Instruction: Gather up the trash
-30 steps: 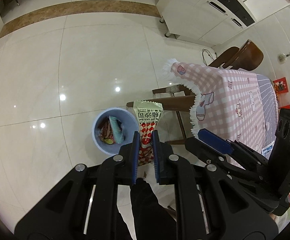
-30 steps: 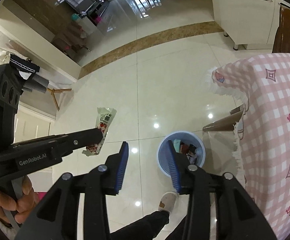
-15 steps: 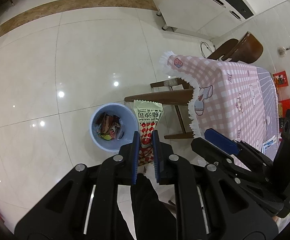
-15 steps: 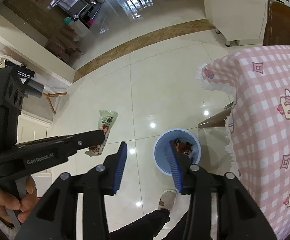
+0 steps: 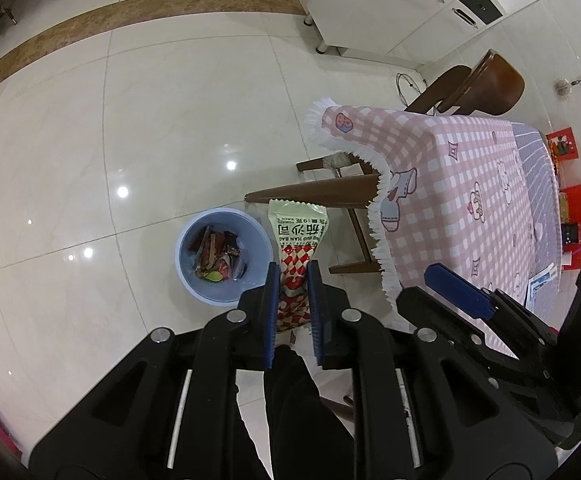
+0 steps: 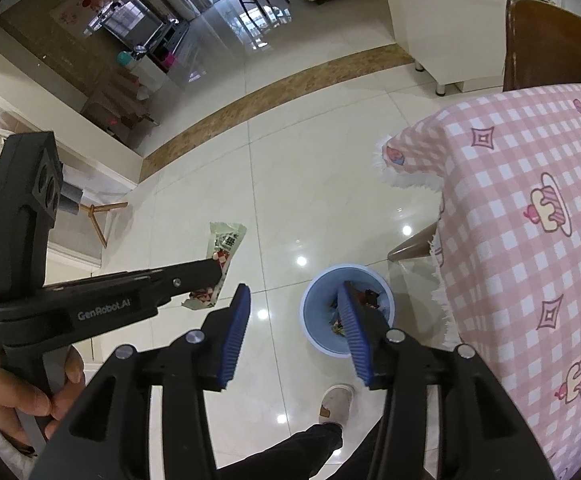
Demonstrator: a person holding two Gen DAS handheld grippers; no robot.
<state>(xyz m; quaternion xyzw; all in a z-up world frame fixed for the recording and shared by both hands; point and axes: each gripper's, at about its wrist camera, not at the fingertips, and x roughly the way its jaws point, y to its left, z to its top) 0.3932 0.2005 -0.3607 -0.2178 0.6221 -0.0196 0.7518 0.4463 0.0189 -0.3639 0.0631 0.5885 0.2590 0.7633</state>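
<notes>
A cream and red checked sauce packet (image 5: 296,236) hangs upright in my left gripper (image 5: 292,270), whose jaws are opening while the blue pads still touch the packet's lower half. It hangs just right of the pale blue bin (image 5: 182,272), above the floor. The bin holds several wrappers. In the right wrist view the packet (image 6: 224,248) sticks out past the left gripper (image 6: 212,270) at the left. My right gripper (image 6: 294,292) is above the bin (image 6: 310,328), its jaws opening with nothing between them. One of its blue pads (image 5: 454,290) shows at the right.
A table with a pink checked, fringed cloth (image 5: 470,184) stands right of the bin, with a brown chair (image 5: 486,84) behind it and a wooden stool (image 5: 314,192) under its corner. White cabinets (image 5: 390,8) line the far side. The person's dark trouser leg and slipper (image 6: 336,404) stand near the bin.
The right gripper's jaws have spread wider. The left gripper's pads have parted slightly around the packet. Both views have drifted a little over the bin and table.
</notes>
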